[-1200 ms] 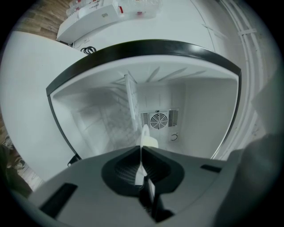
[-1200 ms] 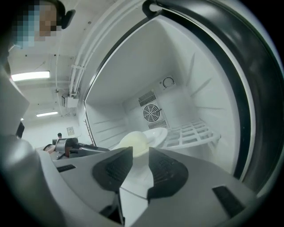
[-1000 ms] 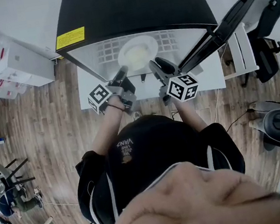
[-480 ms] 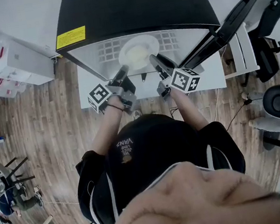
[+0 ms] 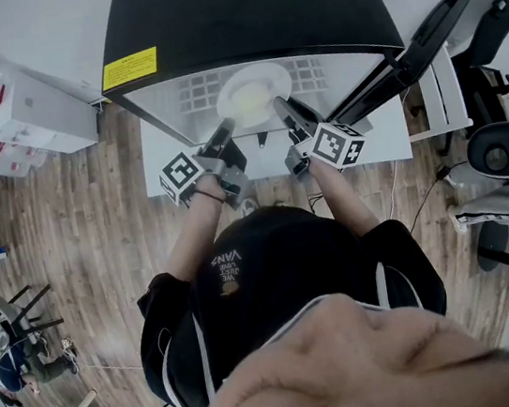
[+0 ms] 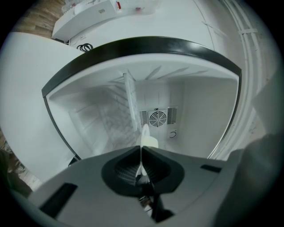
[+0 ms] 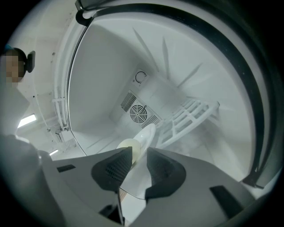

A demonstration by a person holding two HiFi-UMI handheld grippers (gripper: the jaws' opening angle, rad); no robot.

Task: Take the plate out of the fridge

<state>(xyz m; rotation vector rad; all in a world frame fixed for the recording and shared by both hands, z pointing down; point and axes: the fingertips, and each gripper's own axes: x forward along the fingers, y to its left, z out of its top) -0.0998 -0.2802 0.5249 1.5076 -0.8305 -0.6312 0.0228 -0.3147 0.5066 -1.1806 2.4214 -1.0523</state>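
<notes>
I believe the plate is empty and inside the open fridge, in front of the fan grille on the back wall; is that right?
The plate is not empty: a pale yellow round item lies on it, as the right gripper view shows. It is inside the open fridge, in front of the fan grille.

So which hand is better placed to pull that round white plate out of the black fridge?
Left. The left gripper is shut on the rim of the round white plate; the jaws of the right gripper are closing around that rim, not gripping yet.
</notes>
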